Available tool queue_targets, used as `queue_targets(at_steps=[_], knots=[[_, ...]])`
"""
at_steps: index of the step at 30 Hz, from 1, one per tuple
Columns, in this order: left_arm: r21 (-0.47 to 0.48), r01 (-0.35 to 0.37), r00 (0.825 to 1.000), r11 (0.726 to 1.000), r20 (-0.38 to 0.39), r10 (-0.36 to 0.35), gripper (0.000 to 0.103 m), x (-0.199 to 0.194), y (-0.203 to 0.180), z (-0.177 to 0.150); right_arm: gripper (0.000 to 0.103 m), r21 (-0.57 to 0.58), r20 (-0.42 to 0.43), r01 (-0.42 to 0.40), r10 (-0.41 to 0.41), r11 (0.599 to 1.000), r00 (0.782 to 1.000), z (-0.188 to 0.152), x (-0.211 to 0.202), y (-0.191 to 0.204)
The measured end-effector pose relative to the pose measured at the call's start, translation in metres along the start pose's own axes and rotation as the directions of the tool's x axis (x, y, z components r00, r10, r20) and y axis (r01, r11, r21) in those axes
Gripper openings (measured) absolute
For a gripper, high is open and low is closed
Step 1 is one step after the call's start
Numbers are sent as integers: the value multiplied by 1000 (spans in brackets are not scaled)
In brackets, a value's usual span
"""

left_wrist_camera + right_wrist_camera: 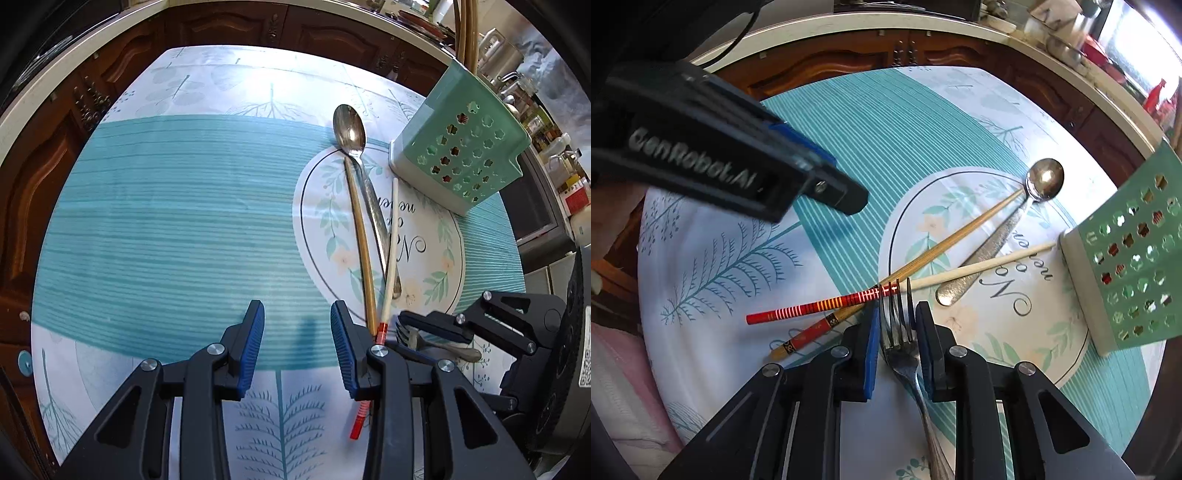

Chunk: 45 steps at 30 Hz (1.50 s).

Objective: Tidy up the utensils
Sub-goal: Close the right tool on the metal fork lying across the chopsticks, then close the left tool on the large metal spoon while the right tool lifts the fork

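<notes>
Our right gripper (897, 323) has its pads around the fork (899, 345) head on the table (849, 147); we cannot tell whether they press on it. Our left gripper (297, 328) stands apart and empty. The spoon (354, 147) and two chopsticks (364, 251) lie beside the green holder (461, 155).

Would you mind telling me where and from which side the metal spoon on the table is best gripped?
Grip the spoon at mid-handle, coming straight down from above. It lies flat with a bamboo chopstick close alongside, and the white chopstick crosses near its handle tip, so the open stretch below the bowl looks easiest.
</notes>
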State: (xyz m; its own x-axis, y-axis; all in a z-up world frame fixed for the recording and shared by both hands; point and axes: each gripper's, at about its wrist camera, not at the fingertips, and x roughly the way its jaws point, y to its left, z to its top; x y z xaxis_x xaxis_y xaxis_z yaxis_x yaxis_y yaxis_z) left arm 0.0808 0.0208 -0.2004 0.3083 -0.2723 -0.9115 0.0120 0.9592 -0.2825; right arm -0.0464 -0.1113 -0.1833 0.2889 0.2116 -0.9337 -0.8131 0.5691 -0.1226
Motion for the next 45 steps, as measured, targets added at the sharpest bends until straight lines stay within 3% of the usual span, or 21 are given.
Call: queue_targets(at_steps=[7, 16, 26, 28, 29, 32, 40, 43, 45], knots=[[78, 74, 997, 994, -13, -74, 36, 7, -14, 19, 19, 167, 80, -43, 30, 985, 996, 5, -23, -28], [154, 90, 996, 984, -7, -90, 36, 7, -30, 37, 18, 328, 177, -17, -44, 944, 983, 4, -50, -66], [211, 135, 991, 968, -16, -135, 36, -1, -51, 44, 16, 408, 250, -55, -53, 911, 967, -8, -81, -72], [234, 139, 990, 962, -9, -140, 36, -5, -58, 44, 13, 416, 267, -56, -63, 908, 962, -12, -89, -70], [241, 142, 989, 960, -5, -145, 36, -7, -61, 44, 4, 419, 275, -59, -65, 906, 959, -13, -93, -71], [253, 146, 988, 956, 1, -151, 36, -11, -68, 45, 3, 438, 294, -65, -74, 897, 953, -18, -105, -77], [234, 111, 993, 966, 4, -116, 36, -8, -74, 42, 1, 436, 255, -12, -111, 900, 961, -31, -103, -84], [219, 91, 995, 971, 8, -95, 36, -8, -72, 40, 3, 442, 196, -27, -68, 896, 978, -30, -86, -89], [204, 82, 996, 975, 14, -87, 36, -9, -70, 39, 11, 447, 188, -51, -38, 893, 981, -29, -78, -90]])
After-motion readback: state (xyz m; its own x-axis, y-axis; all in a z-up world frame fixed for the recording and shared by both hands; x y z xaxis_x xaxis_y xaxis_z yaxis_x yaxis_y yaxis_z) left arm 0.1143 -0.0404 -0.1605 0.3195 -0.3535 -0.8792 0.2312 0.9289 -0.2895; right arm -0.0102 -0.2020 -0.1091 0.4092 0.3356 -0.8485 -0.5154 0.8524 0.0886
